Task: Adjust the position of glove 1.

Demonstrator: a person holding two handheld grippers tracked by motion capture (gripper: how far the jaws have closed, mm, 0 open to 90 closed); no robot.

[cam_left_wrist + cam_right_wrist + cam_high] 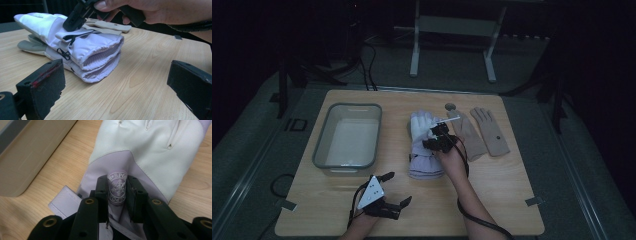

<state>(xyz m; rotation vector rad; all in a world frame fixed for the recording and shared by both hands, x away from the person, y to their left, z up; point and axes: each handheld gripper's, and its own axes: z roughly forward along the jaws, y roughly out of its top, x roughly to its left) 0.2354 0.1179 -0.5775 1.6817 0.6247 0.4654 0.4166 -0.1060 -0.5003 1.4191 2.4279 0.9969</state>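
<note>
Ski gloves (424, 145), white and lilac, stacked as a pair mid-table, pinched at the top glove's back by right gripper (117, 192): jaws nearly together on a raised fold of lilac fabric bearing a snowflake badge (117, 188). Left gripper (384, 192) resting low near the table's front edge, jaws spread wide, nothing between them, pointed at the cuff ends of the gloves, well apart from them. Tan gloves (484, 132) flat just right of the stack. Grey tub (348, 137) to the left. Light wooden table (502, 185), dark room behind, white metal frame (452, 35) on the floor.
</note>
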